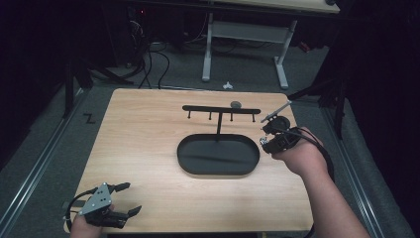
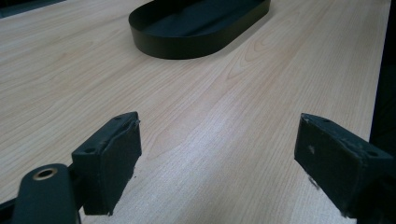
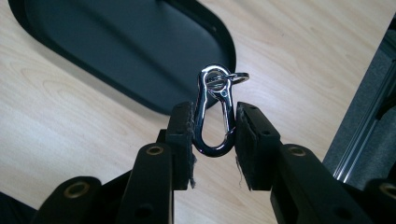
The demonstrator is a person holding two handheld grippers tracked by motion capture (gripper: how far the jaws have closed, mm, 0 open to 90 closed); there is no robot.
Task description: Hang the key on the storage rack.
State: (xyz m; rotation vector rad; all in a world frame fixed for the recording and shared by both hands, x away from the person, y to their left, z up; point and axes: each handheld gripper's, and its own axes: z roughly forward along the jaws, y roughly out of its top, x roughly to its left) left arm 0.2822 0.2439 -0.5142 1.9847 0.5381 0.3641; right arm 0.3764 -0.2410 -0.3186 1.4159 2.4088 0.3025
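Observation:
A silver carabiner clip with a small ring at its top stands upright between the pads of my right gripper, which is shut on it. This gripper hovers just past the right end of a black oval tray, whose wall also appears in the left gripper view. From the tray rises a black T-shaped stand with several short pegs hanging under its bar. My left gripper rests open near the table's front left corner, nothing between its pads.
A small dark round object lies on the wooden table behind the stand's bar. The table's right edge is close to my right hand. Beyond the far edge are a white-legged desk and cables on the floor.

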